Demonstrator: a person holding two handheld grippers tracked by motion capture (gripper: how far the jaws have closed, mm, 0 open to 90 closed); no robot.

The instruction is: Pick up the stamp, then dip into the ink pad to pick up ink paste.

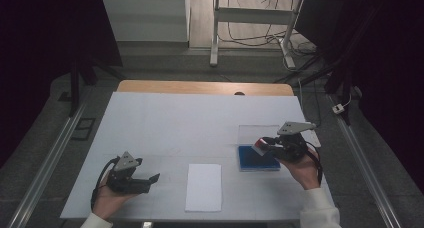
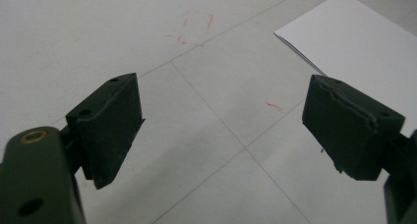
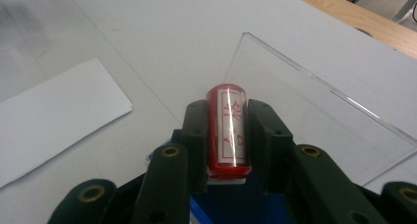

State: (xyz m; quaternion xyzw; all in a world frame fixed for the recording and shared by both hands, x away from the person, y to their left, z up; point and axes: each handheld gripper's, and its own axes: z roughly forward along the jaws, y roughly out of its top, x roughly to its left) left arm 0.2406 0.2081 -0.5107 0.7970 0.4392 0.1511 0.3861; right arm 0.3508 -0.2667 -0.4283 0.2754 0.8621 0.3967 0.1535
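Stamp [image 3: 226, 130], red cyl w/ white label, is clamped in R gripper [image 1: 270, 147] over blue ink pad [image 1: 257, 160]; long axis runs along jaws. Paper sheet [image 1: 203, 186] lies to its left, nearer L gripper [image 1: 145, 180], which hovers w/ jaws wide, empty.

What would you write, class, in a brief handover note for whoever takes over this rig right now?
Right gripper: shut on the red stamp, held just above the blue ink pad at the table's right side.
Left gripper: open and holding nothing, low over the table at front left.
Things: white paper lies flat at front centre; the pad's clear lid lies on the table just beyond the pad.
Done: lid off, stamp picked up.
Left: probably to press the stamp on the paper; whether it has been inked cannot be told, and no mark shows on the paper.
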